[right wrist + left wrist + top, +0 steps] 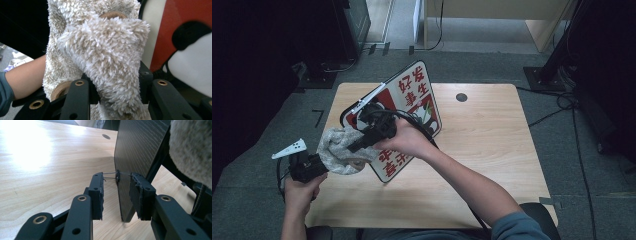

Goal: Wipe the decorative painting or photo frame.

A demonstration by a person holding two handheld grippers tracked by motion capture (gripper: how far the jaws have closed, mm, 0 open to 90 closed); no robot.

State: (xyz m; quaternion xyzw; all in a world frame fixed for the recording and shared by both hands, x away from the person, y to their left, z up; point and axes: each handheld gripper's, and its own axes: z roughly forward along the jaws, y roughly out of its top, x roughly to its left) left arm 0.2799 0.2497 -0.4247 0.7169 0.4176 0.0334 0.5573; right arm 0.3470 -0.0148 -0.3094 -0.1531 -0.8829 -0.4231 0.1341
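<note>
From above, the person is standing a red-and-white sign board (412,107) on edge on the wooden table (482,150), tilted, its long axis running away from them. The right gripper (357,146) is reaching across to the board's near left face, pressing a fluffy beige cloth (337,150) against it. The left gripper (314,167) is sitting just behind that cloth, at the board's lower corner, so the left hand (299,192) is the nearer one to the board's bottom edge.

Looking along the left gripper (117,192), its jaws are standing partly open, straddling the board's dark back panel (140,147) edge-on; the edge is lying between the pads without being clamped. The cloth (192,147) is hanging off to the upper right.

Looking along the right gripper (115,82), its jaws are closed tight on a fold of the cloth (107,50). Beyond, to the right, the board's printed red face (185,15) is showing, which the left gripper's camera is not catching.
</note>
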